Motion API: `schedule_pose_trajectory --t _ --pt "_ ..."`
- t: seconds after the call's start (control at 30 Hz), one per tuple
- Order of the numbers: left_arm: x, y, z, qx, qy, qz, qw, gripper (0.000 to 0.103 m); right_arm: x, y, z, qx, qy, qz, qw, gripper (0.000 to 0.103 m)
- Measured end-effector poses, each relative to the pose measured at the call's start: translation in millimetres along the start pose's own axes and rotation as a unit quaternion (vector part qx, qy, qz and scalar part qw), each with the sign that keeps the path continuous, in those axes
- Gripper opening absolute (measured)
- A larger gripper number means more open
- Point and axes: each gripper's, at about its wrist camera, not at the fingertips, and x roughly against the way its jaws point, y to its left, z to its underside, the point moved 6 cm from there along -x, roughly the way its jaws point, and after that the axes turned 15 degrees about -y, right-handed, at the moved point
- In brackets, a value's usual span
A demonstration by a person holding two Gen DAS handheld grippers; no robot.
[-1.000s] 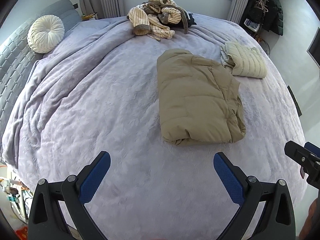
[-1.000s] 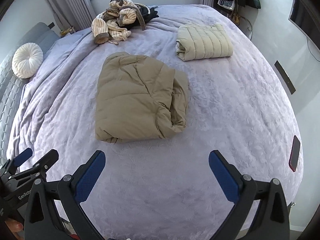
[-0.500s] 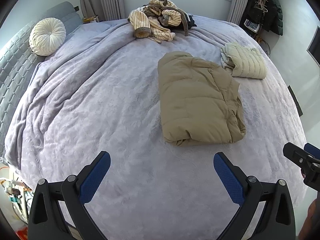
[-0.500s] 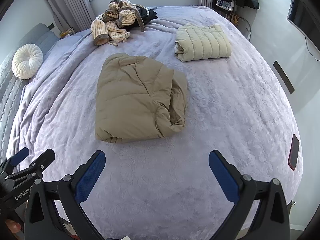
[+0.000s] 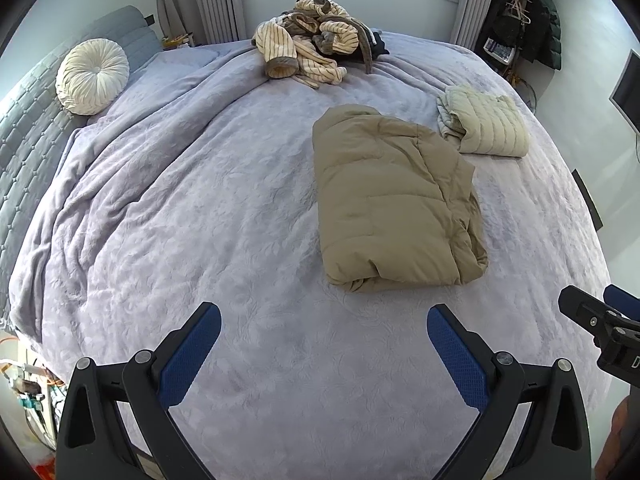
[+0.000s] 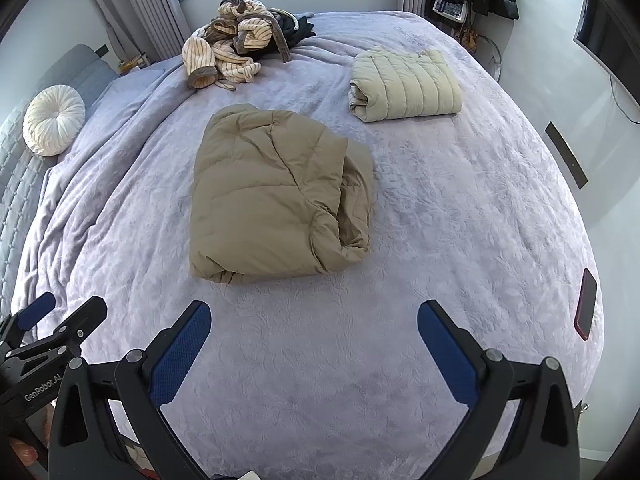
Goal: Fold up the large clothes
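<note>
Right now both of your tongs hang empty above the near edge of the bed: the left gripper (image 5: 324,332) has its blue-padded fingers spread wide apart, and the right gripper (image 6: 314,324) is spread just the same, neither touching cloth. From the left gripper the tan puffer jacket (image 5: 390,204) lies at about one o'clock, near; from the right it sits at about eleven o'clock, already doubled into a rough rectangle on the lavender bedspread (image 6: 460,208). Judge it light but bulky, soft and springy, with a smooth shell that may slip between the pads, so take a deep bite through the layered near edge or the corners, not a single skin. Its right side looks loosely tucked and could spill open. Beyond it at one o'clock rests a cream quilted jacket (image 6: 406,84), folded neatly with ribbed stitching. At twelve o'clock, by the window, a striped fleecy heap (image 6: 232,52) waits unfolded. A round pleated cushion (image 5: 92,76) sits at ten o'clock.
</note>
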Motion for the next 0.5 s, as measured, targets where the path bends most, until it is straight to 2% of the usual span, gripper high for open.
schedule_pose_trajectory --t 0.5 --pt "0.3 4.0 -3.3 -0.004 0.000 -0.001 1.0000 0.103 6.0 -10.1 -2.6 0.015 -0.008 0.008 1.000 0.103"
